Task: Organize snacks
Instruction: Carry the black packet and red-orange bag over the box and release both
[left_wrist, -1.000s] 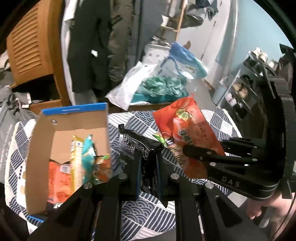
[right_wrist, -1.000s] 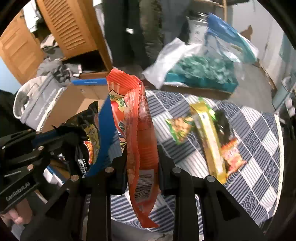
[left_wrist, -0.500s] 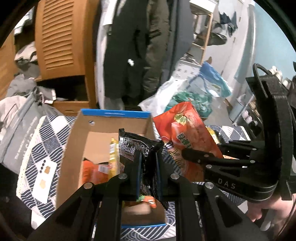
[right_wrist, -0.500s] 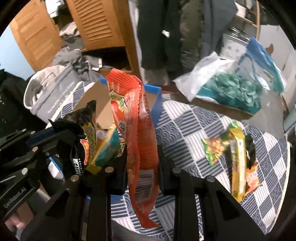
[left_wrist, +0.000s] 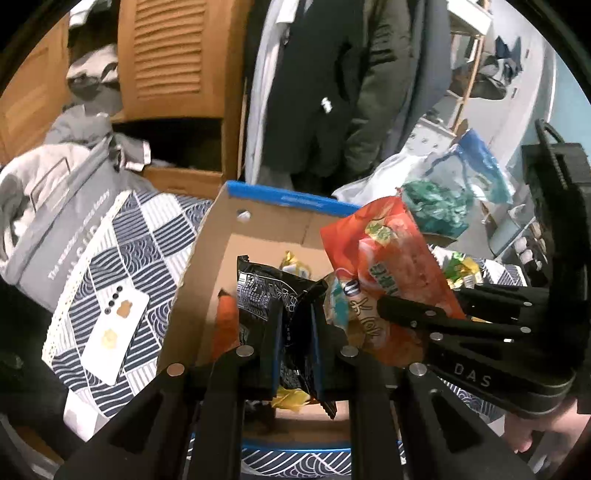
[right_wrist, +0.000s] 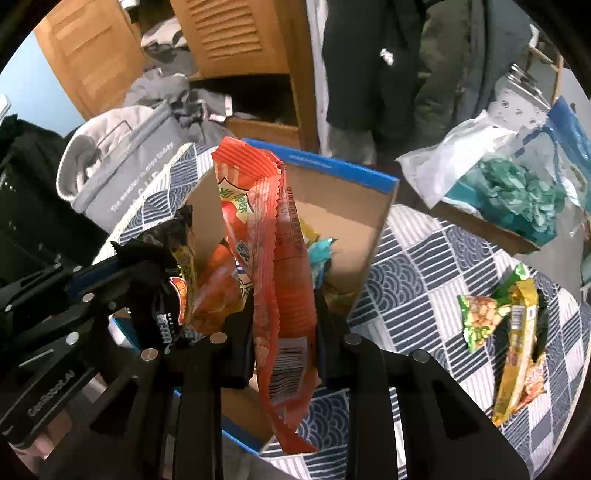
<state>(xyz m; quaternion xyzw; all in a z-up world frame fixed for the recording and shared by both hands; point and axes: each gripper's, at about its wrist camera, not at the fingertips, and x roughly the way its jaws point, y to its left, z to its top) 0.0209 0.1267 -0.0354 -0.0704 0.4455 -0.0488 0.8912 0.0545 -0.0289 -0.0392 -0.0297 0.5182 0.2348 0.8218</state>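
My left gripper is shut on a black snack packet and holds it over the open cardboard box with a blue rim. My right gripper is shut on an orange-red snack bag, also above the box. The right gripper shows in the left wrist view with the orange-red bag. The left gripper with the black packet shows at the left of the right wrist view. Several snacks lie inside the box.
A green peanut packet and a yellow packet lie on the blue-and-white patterned cloth to the right. A white phone lies left of the box. A grey bag, a wooden cabinet and hanging coats stand behind.
Both grippers have moved left with their packets, from above the cloth to above the box. The box now sits in the middle of both views.
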